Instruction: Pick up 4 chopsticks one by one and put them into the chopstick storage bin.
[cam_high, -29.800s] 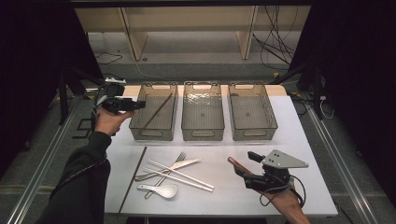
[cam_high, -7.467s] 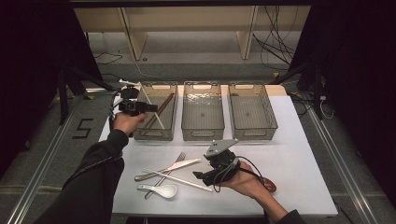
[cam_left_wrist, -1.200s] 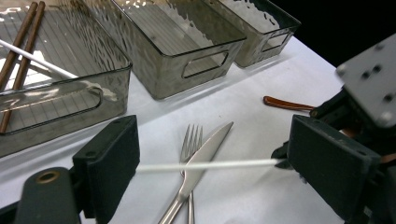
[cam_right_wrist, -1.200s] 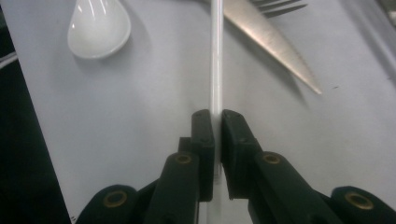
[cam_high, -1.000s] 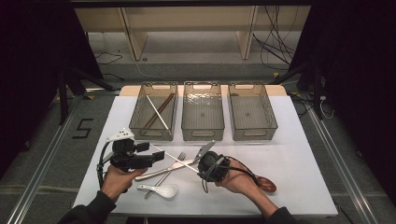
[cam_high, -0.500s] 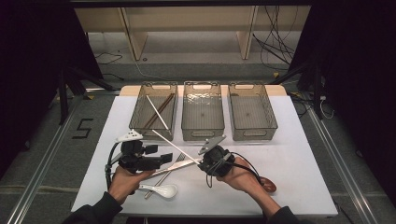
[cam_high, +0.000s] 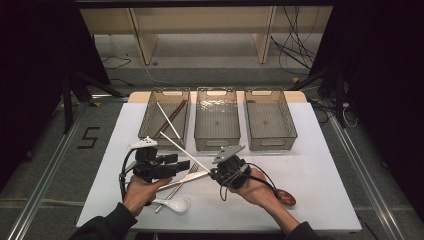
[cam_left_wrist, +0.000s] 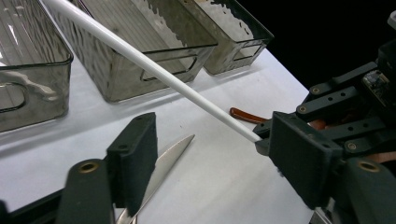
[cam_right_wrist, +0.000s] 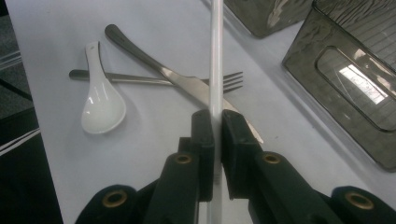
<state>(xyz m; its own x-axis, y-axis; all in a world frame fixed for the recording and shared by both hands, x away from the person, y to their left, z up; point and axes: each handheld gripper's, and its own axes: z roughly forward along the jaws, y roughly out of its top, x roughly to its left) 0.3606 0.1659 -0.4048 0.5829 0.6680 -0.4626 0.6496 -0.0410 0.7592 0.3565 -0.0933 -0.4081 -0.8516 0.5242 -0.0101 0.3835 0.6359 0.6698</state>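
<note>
**Ana:** High view first: what is the right gripper doing?

**Ben:** Its jaws are clamped on one end of a white chopstick. The stick slants up and away toward the left bin, its far end raised over the table near that bin's front wall.

**Ana:** Does the right gripper view agree?

**Ben:** Yes. The two black jaws pinch the white chopstick between them, and it runs straight up from them. Beyond it on the table lie a metal knife crossing a metal fork, with a white ceramic spoon beside them.

**Ana:** And the left gripper?

**Ben:** Its jaws stand apart and have just been closing. In the left gripper view the white chopstick crosses above the gap between them, touching neither, while the knife blade lies on the table below.

**Ana:** Anything in the bins?

**Ben:** The left bin holds a white chopstick and a brown one. A brown spoon lies by the right wrist.
</note>
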